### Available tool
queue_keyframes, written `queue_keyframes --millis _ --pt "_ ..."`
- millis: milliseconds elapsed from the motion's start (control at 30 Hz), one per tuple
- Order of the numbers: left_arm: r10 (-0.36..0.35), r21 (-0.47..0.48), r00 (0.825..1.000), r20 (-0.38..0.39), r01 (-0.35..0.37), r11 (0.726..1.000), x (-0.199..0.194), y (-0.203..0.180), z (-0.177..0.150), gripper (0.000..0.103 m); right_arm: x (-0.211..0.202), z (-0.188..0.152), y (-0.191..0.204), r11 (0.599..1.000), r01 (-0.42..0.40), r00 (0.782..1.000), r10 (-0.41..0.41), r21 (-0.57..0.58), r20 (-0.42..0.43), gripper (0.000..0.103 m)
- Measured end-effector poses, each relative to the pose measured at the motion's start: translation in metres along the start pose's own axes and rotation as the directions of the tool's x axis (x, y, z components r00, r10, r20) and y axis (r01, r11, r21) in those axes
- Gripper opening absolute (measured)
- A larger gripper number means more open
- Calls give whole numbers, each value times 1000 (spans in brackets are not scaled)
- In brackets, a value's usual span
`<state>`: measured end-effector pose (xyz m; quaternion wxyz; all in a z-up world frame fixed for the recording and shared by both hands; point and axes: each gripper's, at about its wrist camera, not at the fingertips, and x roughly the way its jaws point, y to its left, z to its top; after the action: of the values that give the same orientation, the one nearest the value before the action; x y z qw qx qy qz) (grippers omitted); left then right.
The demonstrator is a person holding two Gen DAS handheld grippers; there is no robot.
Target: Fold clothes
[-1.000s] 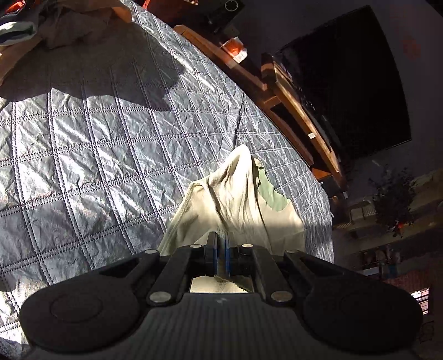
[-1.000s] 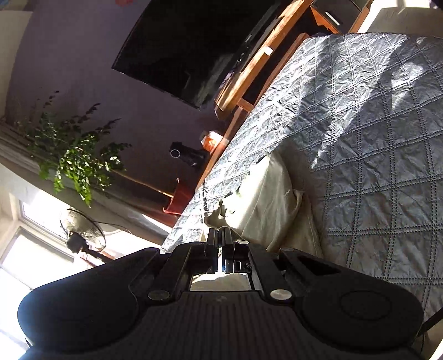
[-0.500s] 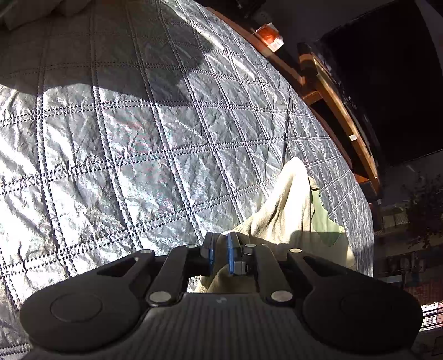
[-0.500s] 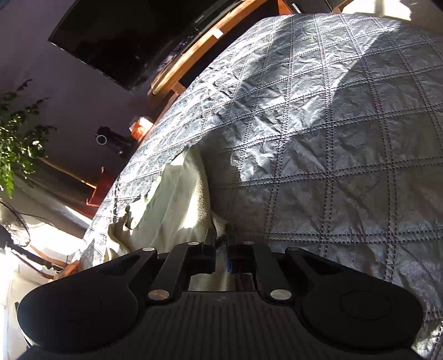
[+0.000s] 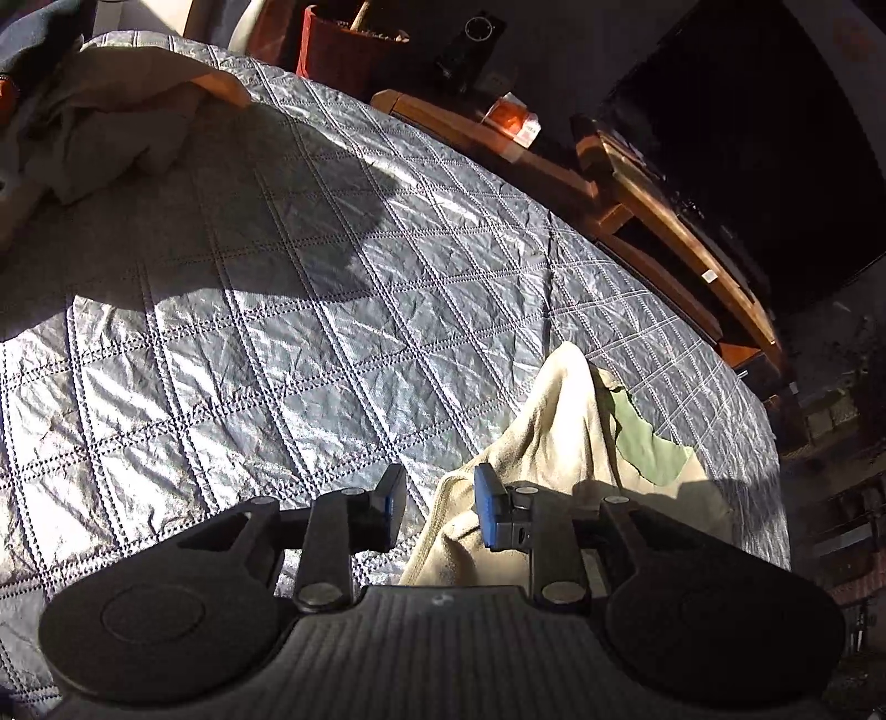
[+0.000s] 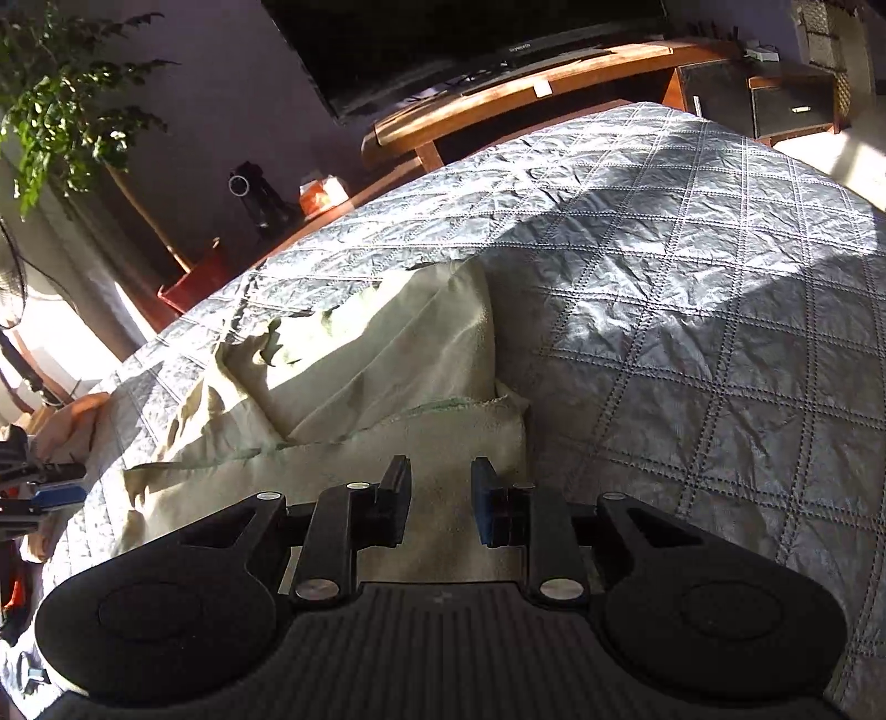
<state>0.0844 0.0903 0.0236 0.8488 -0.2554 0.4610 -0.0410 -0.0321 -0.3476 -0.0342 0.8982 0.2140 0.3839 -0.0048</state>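
Bed: grey quilted cover, sunlit.
Left gripper: fingers spreading, cloth edge between them, unpinched.
Right gripper: fingers spreading above cloth.
Garment: cream, folded, near bed edge.
Behind: wooden stand, television.

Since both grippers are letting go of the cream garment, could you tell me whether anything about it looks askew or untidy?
Yes: the cream garment lies on the quilted bedspread bunched rather than flat, a crumpled green lining poking out along one edge. Both grippers' jaws are opening, clear of the cloth. Unfolded clothes sit heaped at the far corner.
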Motion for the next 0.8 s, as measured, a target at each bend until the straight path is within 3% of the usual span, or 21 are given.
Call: queue_keyframes --millis 167,200,233,300,367,467,600,733,800 --pt "-52 -33 998 -21 52 998 2 5 5 26 16 11 3 983 129 992 -126 -130 31 19" --pt "-64 -50 998 -19 63 997 3 5 7 26 15 15 4 974 179 984 -173 -137 52 30" --pt "-70 -61 997 -12 69 996 3 6 9 26 12 21 3 968 214 976 -205 -127 79 35" --pt "-79 -75 997 5 79 994 0 6 14 26 2 25 9 967 220 972 -206 -126 113 35" --pt "-90 -86 996 21 92 992 -4 7 19 27 -8 22 39 966 145 985 -122 -211 121 35" --pt "-79 -82 996 44 82 993 -12 8 24 30 1 8 93 947 -17 999 30 -321 36 38" --pt "-58 -74 996 70 63 995 -21 11 29 31 28 -12 177 883 -207 978 194 -420 -75 36" --pt "-35 -84 997 68 40 996 -24 24 34 33 62 -23 231 835 -268 964 229 -482 -139 36" --pt "-29 -101 997 70 36 994 -25 32 39 33 82 -24 246 834 -274 961 223 -479 -163 36"
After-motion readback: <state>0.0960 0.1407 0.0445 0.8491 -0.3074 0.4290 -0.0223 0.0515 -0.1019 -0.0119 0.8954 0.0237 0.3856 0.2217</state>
